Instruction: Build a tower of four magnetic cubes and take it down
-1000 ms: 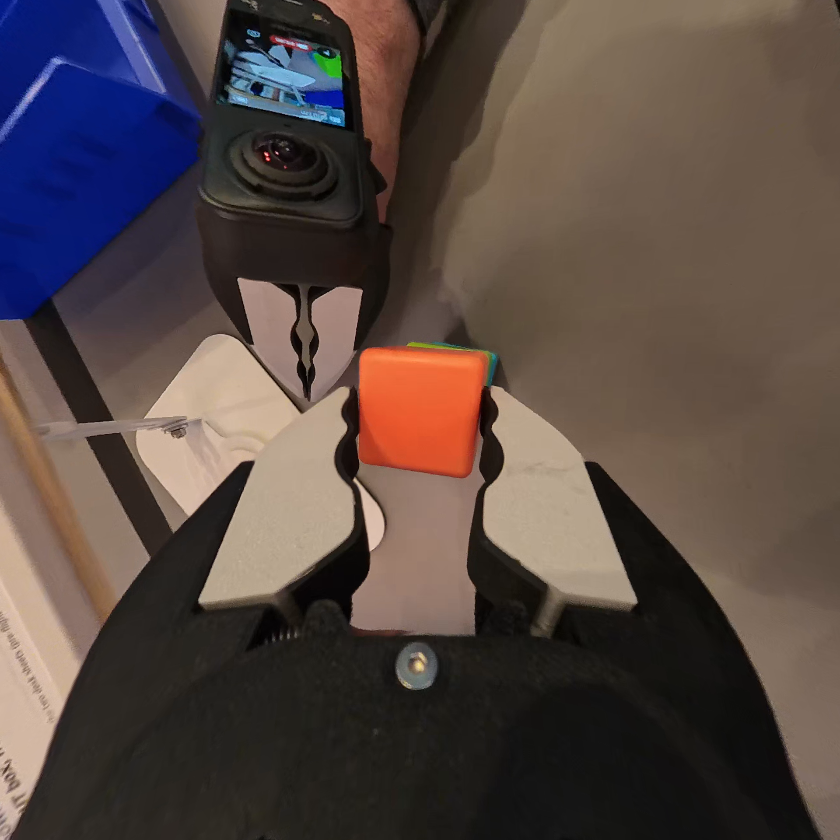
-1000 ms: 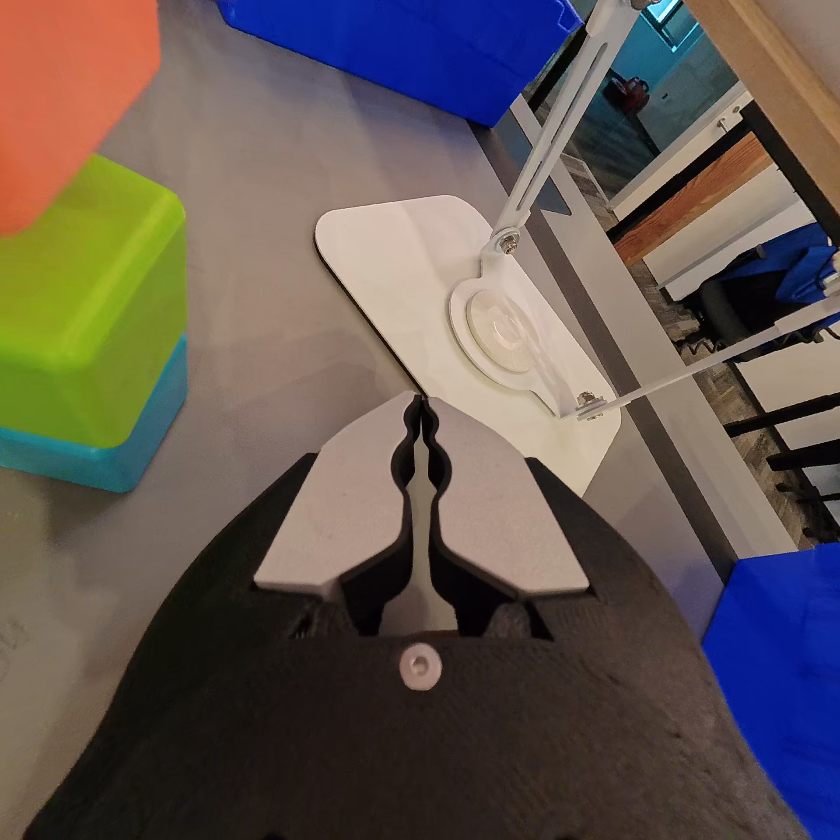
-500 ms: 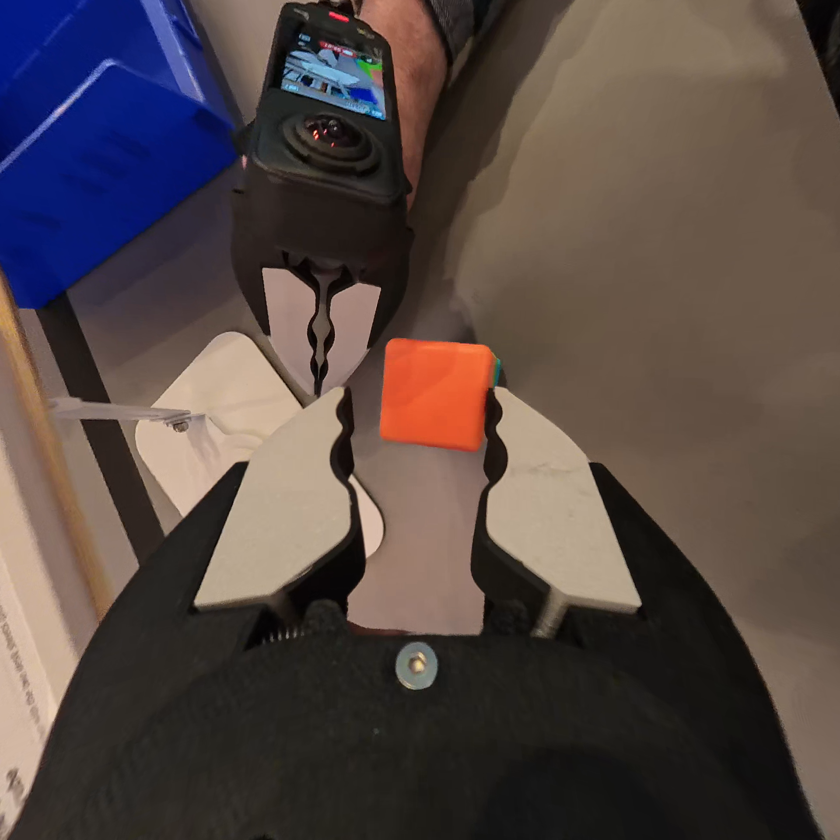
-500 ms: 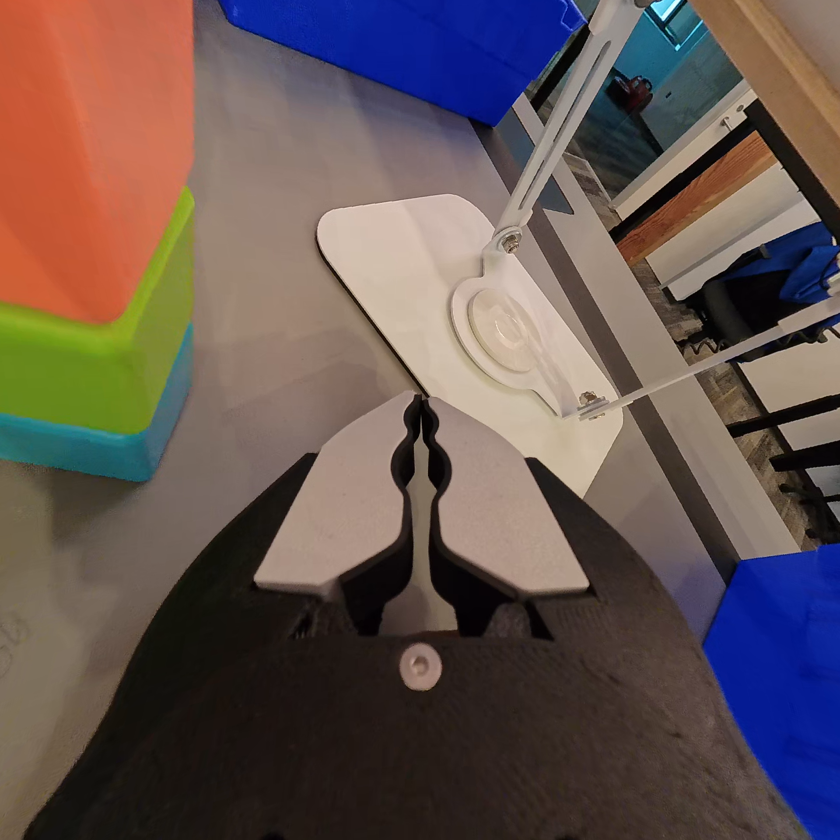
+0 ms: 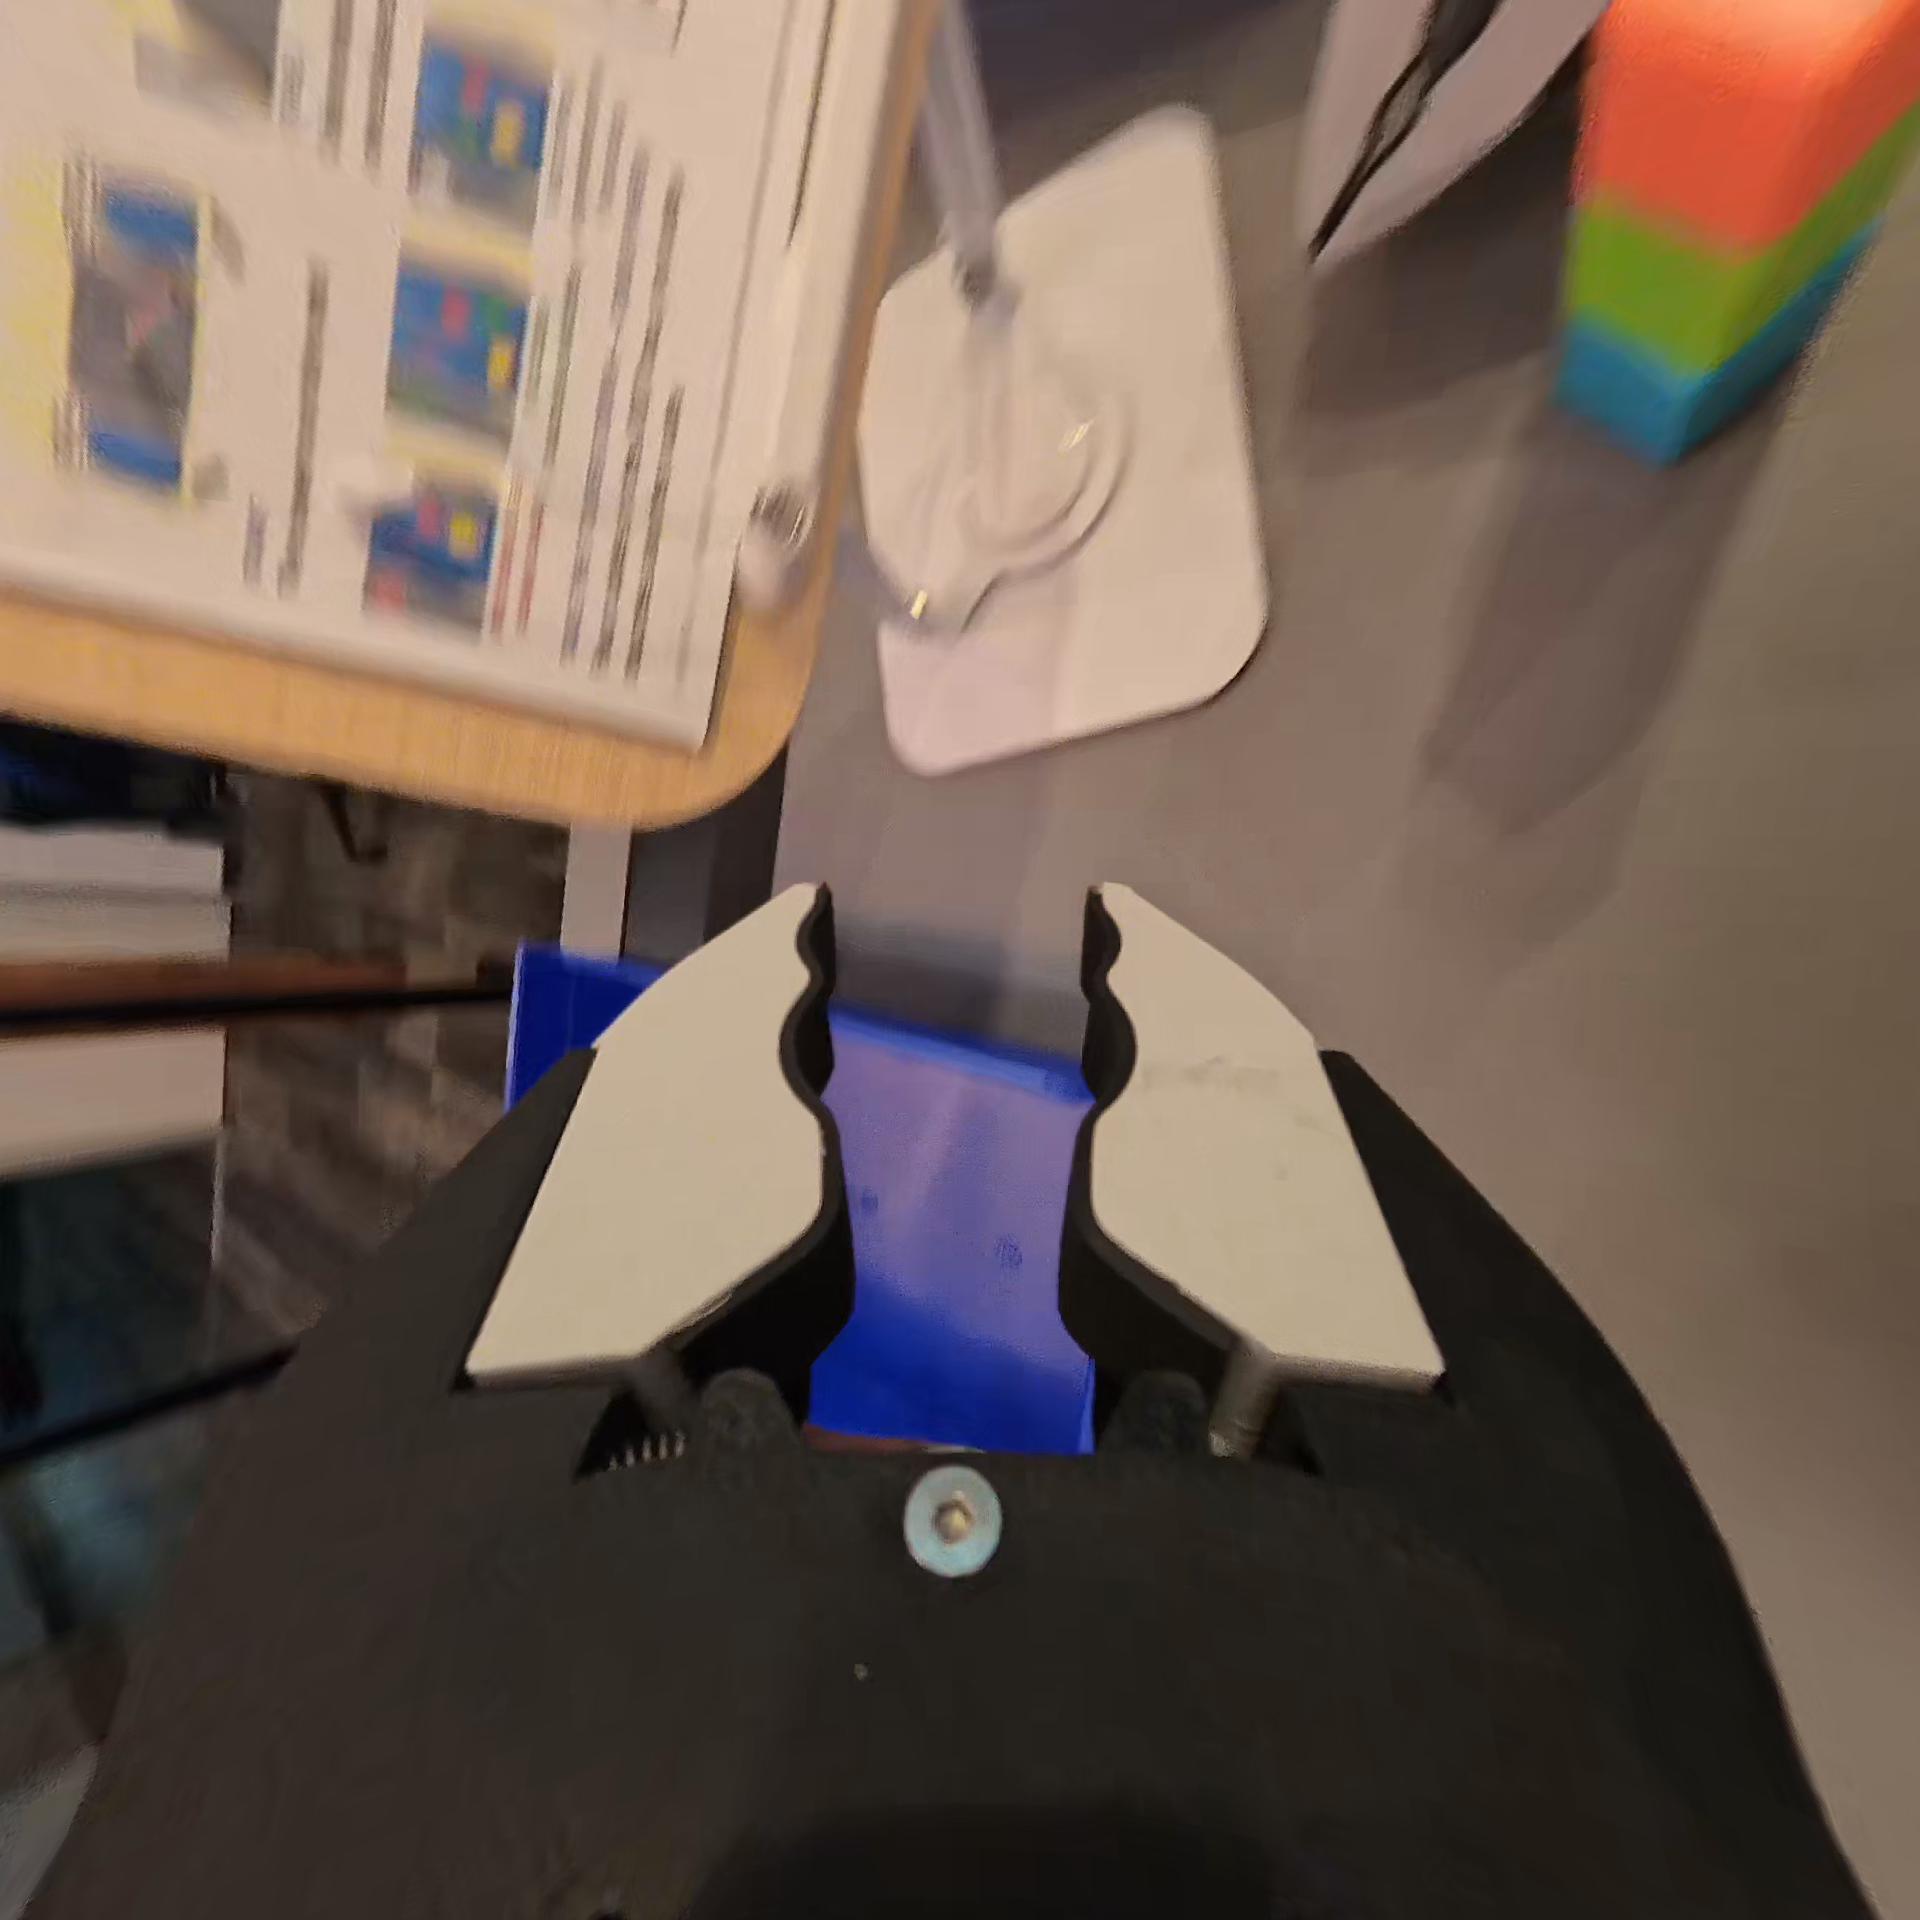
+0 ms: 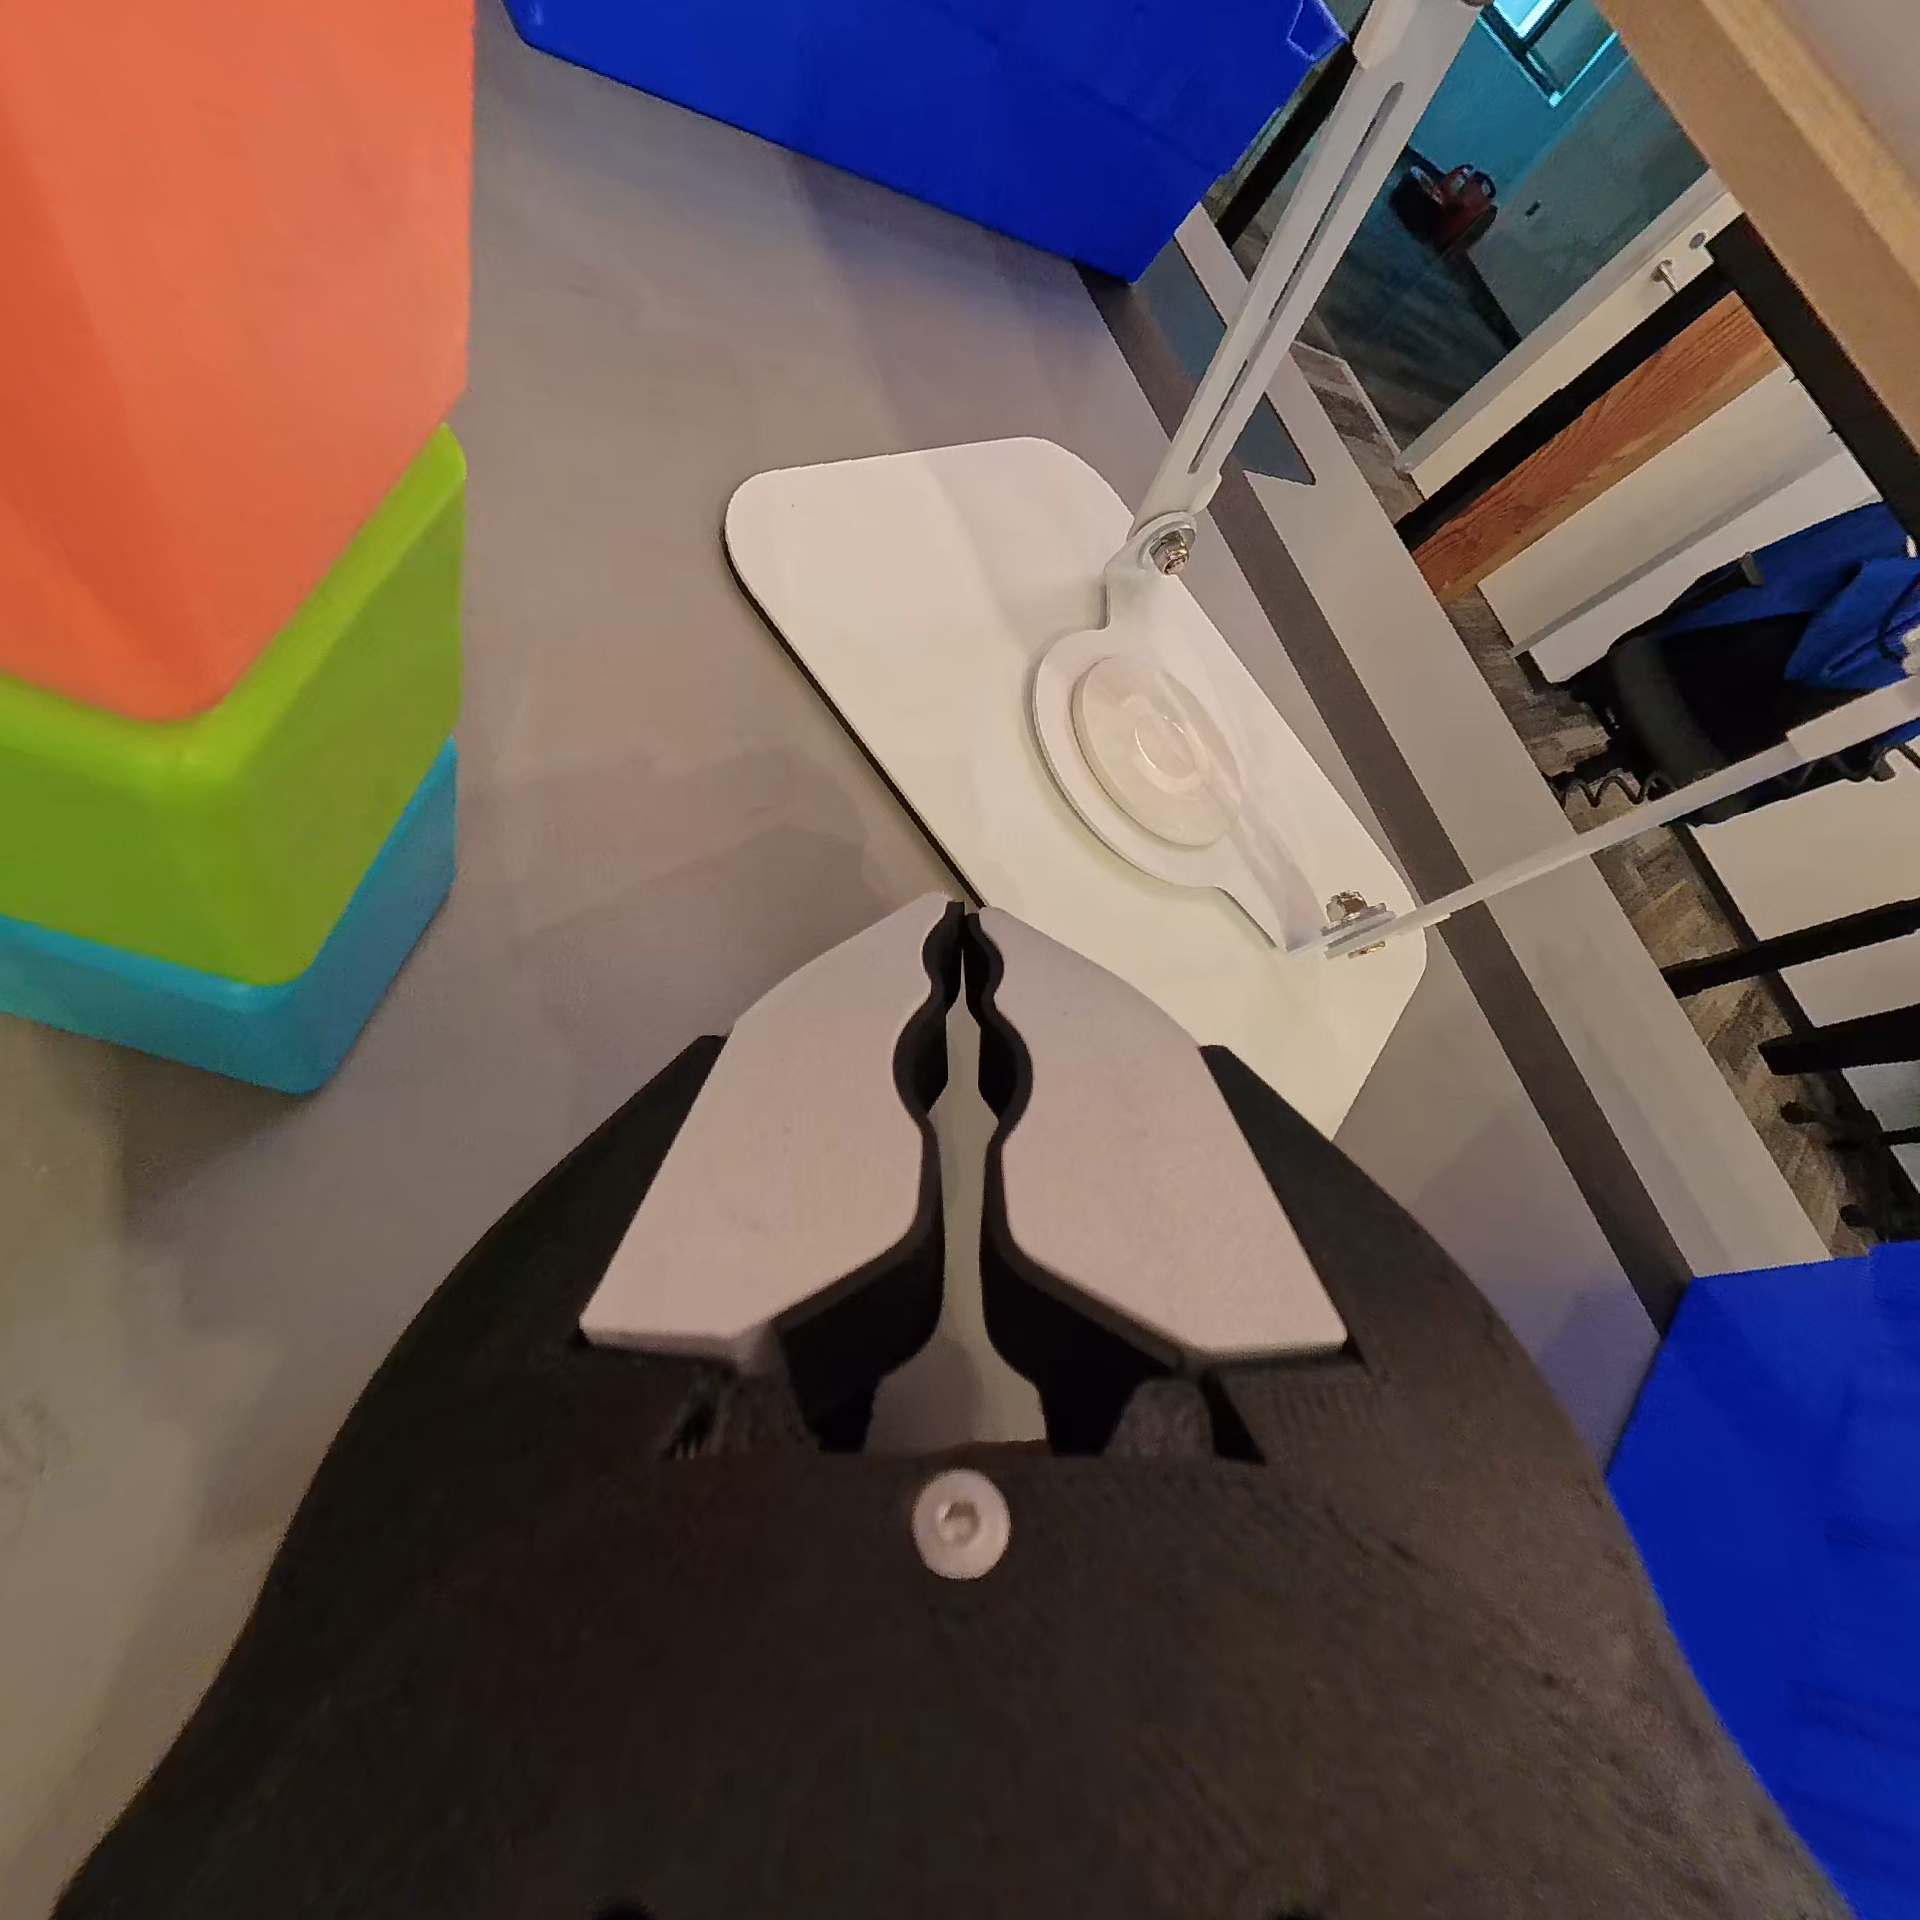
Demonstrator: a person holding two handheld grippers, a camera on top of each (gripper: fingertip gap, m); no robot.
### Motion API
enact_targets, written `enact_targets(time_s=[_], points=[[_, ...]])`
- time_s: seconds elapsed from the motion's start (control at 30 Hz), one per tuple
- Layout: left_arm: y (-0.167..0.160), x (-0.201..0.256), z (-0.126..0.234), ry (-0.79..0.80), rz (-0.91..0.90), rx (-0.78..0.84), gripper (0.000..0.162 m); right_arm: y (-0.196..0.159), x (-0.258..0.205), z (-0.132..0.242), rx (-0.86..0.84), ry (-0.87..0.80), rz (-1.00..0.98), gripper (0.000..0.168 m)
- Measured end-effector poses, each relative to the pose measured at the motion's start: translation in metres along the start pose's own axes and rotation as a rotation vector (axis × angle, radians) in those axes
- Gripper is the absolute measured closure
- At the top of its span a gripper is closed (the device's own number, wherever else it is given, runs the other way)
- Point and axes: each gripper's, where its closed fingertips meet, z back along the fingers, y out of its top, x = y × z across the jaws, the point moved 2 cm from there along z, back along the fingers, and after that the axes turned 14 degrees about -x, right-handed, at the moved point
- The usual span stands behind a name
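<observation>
Left gripper (image 5: 956, 904) hangs released, its grey fingers (image 5: 686, 1143) spread with nothing between them, above a blue plastic bin (image 5: 945, 1226) at the grey tabletop (image 5: 1507, 935) edge. Well apart stands the tower: an orange plastic cube (image 5: 1745, 114) on a green cube (image 5: 1704, 281) on a light-blue cube (image 5: 1662, 395); only 3 colours show. Right gripper (image 6: 964, 914) is clenched on nothing, beside the tower and near a white flat stand base (image 6: 935, 623).
</observation>
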Motion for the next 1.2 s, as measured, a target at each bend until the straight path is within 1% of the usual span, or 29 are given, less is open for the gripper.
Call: enact_targets(time_s=[0.07,0.2,0.23,0.33,0.4,0.47,0.53,0.67,0.7,0.8,0.9,0.97,1.07,1.13,1.2], points=[[-0.03,-0.016,-0.011,0.019,0.069,-0.064,0.109,0.0,0.0,0.0,-0.001,0.001,-0.001,0.168],[-0.08,-0.046,-0.043,0.066,0.18,-0.179,0.107,0.0,0.0,0.0,0.0,0.004,0.0,0.168],[-0.089,-0.051,-0.052,0.06,0.198,-0.198,0.112,0.0,0.0,0.0,0.0,0.004,0.0,0.168],[-0.117,-0.067,-0.082,0.027,0.235,-0.272,0.11,0.0,-0.001,0.0,-0.001,0.007,0.002,0.168],[-0.129,-0.078,-0.1,0.021,0.253,-0.291,0.109,0.0,-0.001,0.0,-0.001,0.01,0.002,0.168],[-0.144,-0.088,-0.115,0.021,0.247,-0.35,0.109,-0.001,-0.001,0.0,-0.003,0.013,0.001,0.168],[-0.155,-0.099,-0.128,0.015,0.269,-0.386,0.103,-0.001,0.0,0.0,-0.003,0.017,-0.002,0.168],[-0.185,-0.115,-0.154,-0.004,0.279,-0.516,0.093,-0.001,-0.001,-0.001,-0.006,0.019,0.006,0.168],[-0.191,-0.118,-0.159,-0.012,0.287,-0.538,0.091,-0.001,-0.001,-0.001,-0.006,0.02,0.007,0.168],[-0.205,-0.126,-0.171,-0.038,0.302,-0.575,0.093,-0.001,-0.002,-0.001,-0.005,0.024,0.009,0.168],[-0.21,-0.13,-0.183,-0.074,0.336,-0.573,0.093,-0.001,-0.002,0.0,-0.004,0.026,0.012,0.168],[-0.22,-0.132,-0.19,-0.073,0.306,-0.631,0.094,-0.001,-0.002,0.0,-0.004,0.028,0.013,0.168],[-0.23,-0.133,-0.194,-0.081,0.275,-0.7,0.101,-0.001,-0.003,0.0,-0.004,0.03,0.015,0.168],[-0.229,-0.132,-0.196,-0.115,0.3,-0.701,0.106,-0.001,-0.003,0.0,-0.004,0.032,0.017,0.168],[-0.231,-0.134,-0.199,-0.108,0.28,-0.719,0.109,-0.001,-0.004,-0.001,-0.004,0.034,0.018,0.168]])
